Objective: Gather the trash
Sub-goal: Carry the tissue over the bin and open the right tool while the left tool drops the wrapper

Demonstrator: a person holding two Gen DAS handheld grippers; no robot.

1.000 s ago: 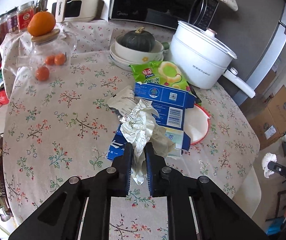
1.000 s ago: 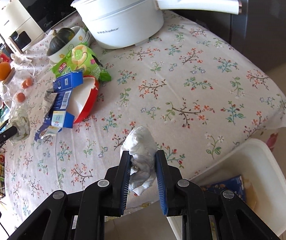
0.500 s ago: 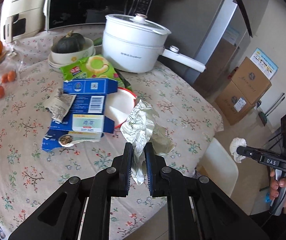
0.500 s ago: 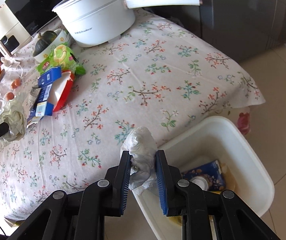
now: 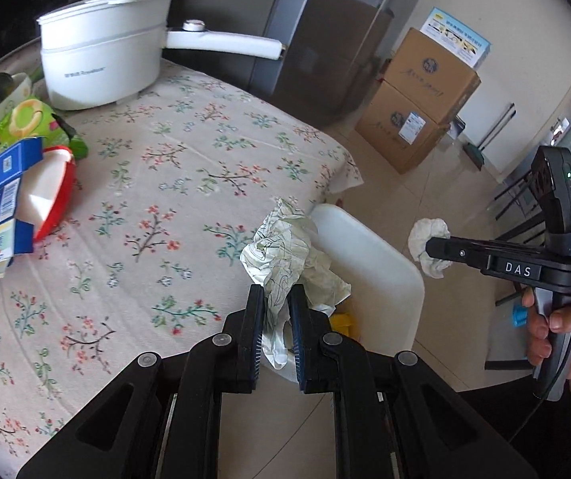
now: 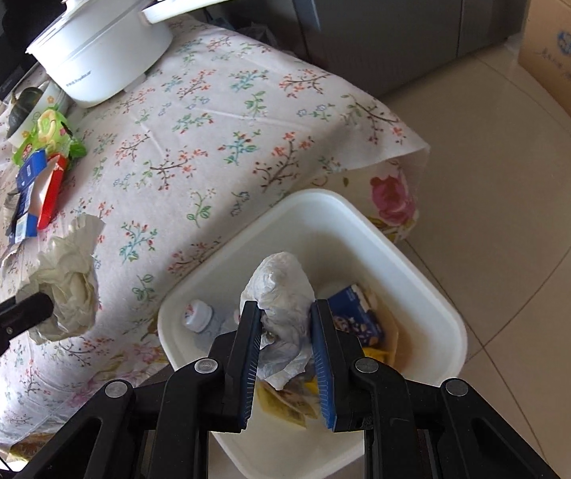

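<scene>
My left gripper (image 5: 275, 299) is shut on a crumpled printed paper wad (image 5: 281, 255), held over the table's right edge beside the white trash bin (image 5: 369, 255). In the right wrist view, my right gripper (image 6: 285, 311) is shut on a crumpled white wad (image 6: 281, 287) directly above the bin (image 6: 365, 231). Inside the bin lie a bottle (image 6: 197, 313), a blue carton (image 6: 359, 315) and yellow wrappers. The right gripper (image 5: 433, 247) also shows at the right of the left wrist view, held by a hand (image 5: 565, 335). More trash stays on the table: blue cartons (image 5: 2, 183) and a green snack bag (image 5: 18, 123).
A white pot (image 5: 106, 64) with a long handle stands at the back of the floral tablecloth (image 5: 173, 183). A red-rimmed plate (image 5: 54, 195) lies under the cartons. Stacked cardboard boxes (image 5: 421, 99) and a dark fridge (image 5: 325, 32) stand beyond the table, on a tiled floor (image 6: 505, 199).
Both grippers have swung right, away from the table's middle, still holding their wads. The right one has come over the bin; the left one has reached the table edge beside it.
</scene>
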